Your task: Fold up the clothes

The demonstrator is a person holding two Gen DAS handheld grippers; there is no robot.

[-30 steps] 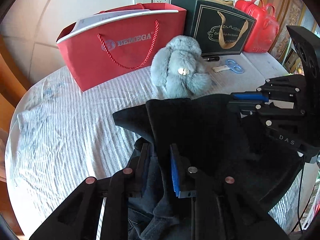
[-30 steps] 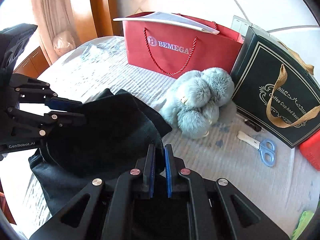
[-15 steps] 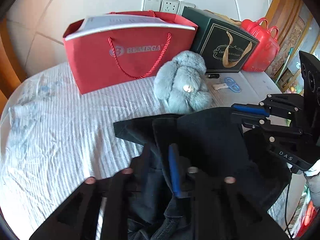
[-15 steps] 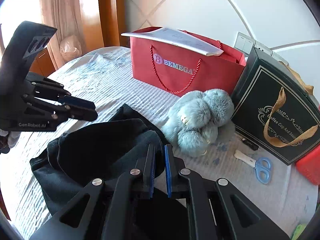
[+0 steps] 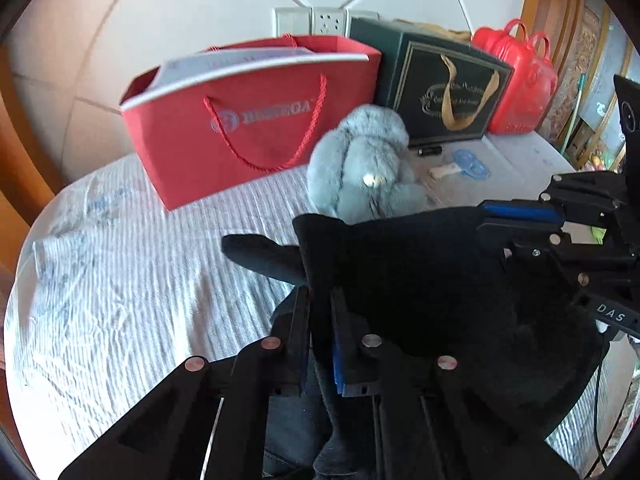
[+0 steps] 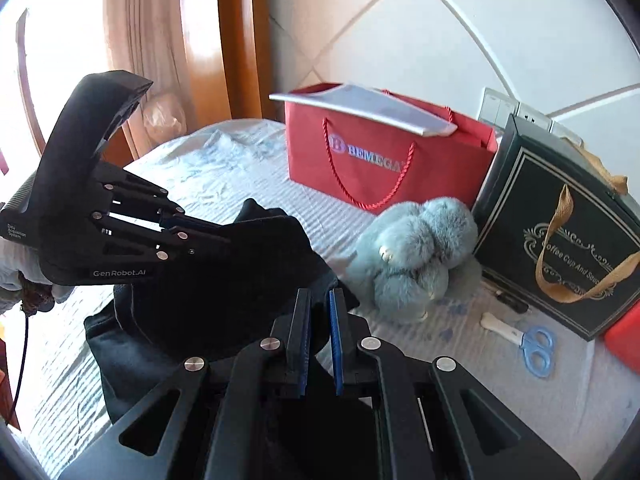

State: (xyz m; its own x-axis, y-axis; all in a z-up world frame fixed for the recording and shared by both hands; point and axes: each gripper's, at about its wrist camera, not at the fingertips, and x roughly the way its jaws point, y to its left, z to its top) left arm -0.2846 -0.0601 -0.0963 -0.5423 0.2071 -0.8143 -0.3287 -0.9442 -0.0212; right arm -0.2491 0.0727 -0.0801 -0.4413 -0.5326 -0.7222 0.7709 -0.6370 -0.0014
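While both grippers hold it up, the black garment (image 5: 420, 276) hangs just above the striped bed sheet (image 5: 132, 280), with its lower part bunched on the bed. The left gripper (image 5: 320, 320) has black cloth between its two fingers, and its jaws are closing on that cloth. The right gripper (image 6: 319, 320) is pinched tight on another edge of the same garment. Seen from the right wrist view, the left gripper (image 6: 224, 236) bites the far top edge. A fluffy grey toy (image 6: 416, 252) lies just past the garment. Behind the toy stand a red bag (image 6: 380, 156) and a dark box (image 6: 560, 240). Blue scissors (image 6: 536, 344) lie on the sheet near the box.
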